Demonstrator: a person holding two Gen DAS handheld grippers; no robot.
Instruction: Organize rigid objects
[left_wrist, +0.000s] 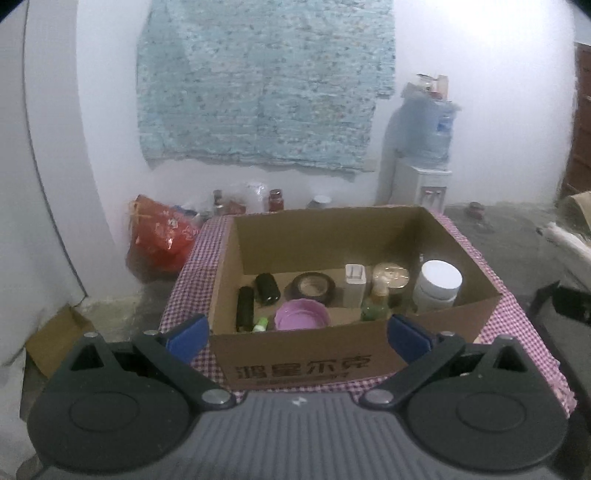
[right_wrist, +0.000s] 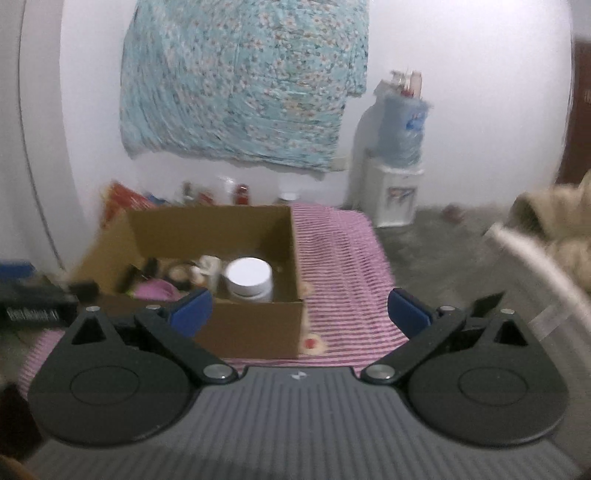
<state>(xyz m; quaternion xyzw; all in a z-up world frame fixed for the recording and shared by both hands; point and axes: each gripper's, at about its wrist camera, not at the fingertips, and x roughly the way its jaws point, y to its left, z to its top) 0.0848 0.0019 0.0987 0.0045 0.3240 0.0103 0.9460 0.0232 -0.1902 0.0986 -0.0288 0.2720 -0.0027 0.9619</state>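
Both tools were wide open w/ nothing between the pads: left gripper (left_wrist: 298, 336), right gripper (right_wrist: 298, 313). Cardboard box (left_wrist: 369, 354) sat on a checked cloth (left_wrist: 192, 280), holding the rigid items: white jar (left_wrist: 437, 286) at approx. 3 o'clock inside, tape roll (left_wrist: 313, 288) centre, purple dish (left_wrist: 301, 314) at 6, black cylinder (left_wrist: 266, 288) at 9. Jar probably light, stiff, smooth; best taken across the lid. Box walls & close neighbours could block access.

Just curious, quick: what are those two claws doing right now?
Left gripper: open, holding nothing.
Right gripper: open, holding nothing.
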